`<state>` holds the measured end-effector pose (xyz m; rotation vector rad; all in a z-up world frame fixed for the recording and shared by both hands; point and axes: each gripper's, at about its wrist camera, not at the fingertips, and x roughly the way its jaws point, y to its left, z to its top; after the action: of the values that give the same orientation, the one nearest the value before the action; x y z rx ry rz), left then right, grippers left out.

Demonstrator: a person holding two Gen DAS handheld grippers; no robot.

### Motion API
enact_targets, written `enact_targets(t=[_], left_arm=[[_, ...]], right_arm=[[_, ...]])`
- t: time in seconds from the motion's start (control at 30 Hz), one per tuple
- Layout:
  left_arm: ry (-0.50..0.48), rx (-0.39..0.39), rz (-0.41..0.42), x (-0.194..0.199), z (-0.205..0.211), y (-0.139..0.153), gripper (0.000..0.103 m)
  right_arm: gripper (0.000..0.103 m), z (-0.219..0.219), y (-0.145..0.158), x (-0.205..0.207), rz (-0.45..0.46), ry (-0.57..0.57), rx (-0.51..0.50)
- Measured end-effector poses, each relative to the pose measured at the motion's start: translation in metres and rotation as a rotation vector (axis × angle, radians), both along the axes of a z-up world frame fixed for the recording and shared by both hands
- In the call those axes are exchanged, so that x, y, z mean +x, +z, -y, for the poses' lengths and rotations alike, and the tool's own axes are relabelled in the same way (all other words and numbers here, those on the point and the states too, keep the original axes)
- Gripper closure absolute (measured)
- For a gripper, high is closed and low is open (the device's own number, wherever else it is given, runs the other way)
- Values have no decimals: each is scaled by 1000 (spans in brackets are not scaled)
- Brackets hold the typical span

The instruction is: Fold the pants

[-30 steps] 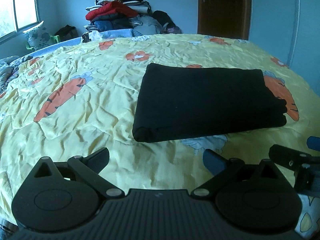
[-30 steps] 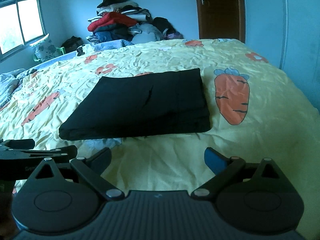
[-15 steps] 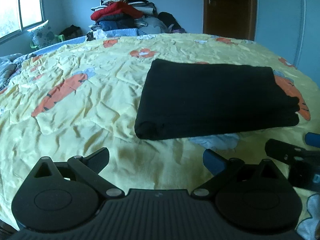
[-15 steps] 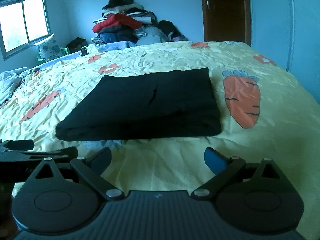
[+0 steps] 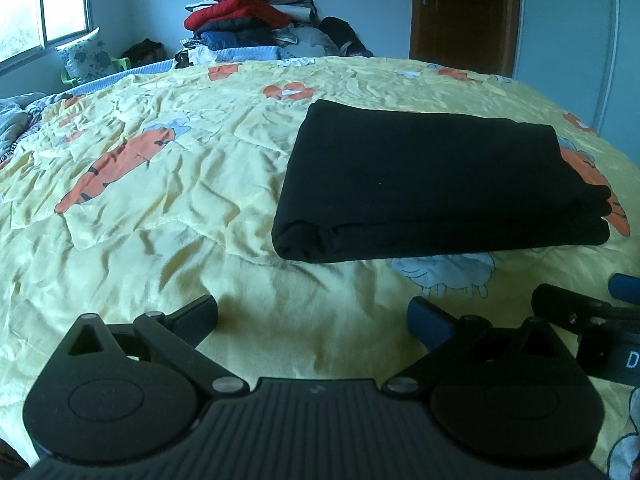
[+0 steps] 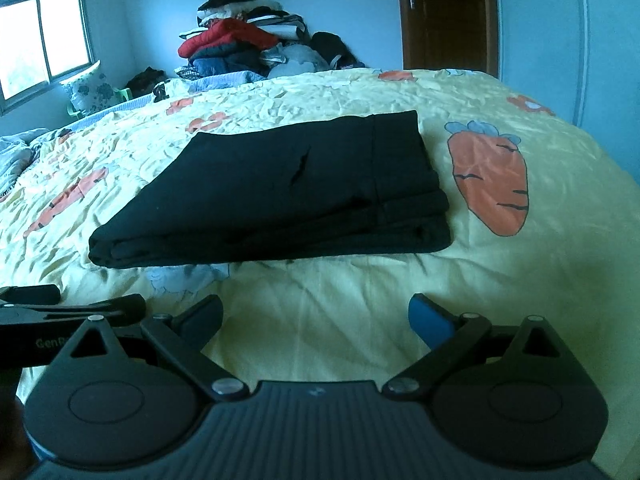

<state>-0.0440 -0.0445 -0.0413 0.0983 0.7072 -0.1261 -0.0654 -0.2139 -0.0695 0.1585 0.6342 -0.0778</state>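
Observation:
The black pants [image 5: 432, 176] lie folded into a flat rectangle on the yellow carrot-print bedspread [image 5: 160, 184]; in the right wrist view the pants [image 6: 280, 192] show stacked layers along their near edge. My left gripper [image 5: 312, 314] is open and empty, a short way in front of the fold's near left corner. My right gripper [image 6: 316, 312] is open and empty too, just short of the near edge. Each gripper shows at the side of the other's view: the right gripper [image 5: 588, 312] and the left gripper [image 6: 72, 308].
A tall pile of clothes [image 5: 248, 12] stands against the far wall beyond the bed. A wooden door [image 5: 464, 12] is at the back right, a window [image 5: 40, 4] at the left. A pillow [image 5: 86, 56] and rumpled bedding [image 5: 16, 116] lie at the far left.
Both grippers have drawn a little closer to the pants, which fill more of each view. The jaws stay open and the pants have not moved.

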Motion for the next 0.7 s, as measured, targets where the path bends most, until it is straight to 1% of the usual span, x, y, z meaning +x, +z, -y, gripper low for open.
enact_targets(t=[0.7], left_arm=[[1, 0, -3, 0, 1, 0, 0]], right_arm=[[3, 0, -1, 0, -3, 2, 0]])
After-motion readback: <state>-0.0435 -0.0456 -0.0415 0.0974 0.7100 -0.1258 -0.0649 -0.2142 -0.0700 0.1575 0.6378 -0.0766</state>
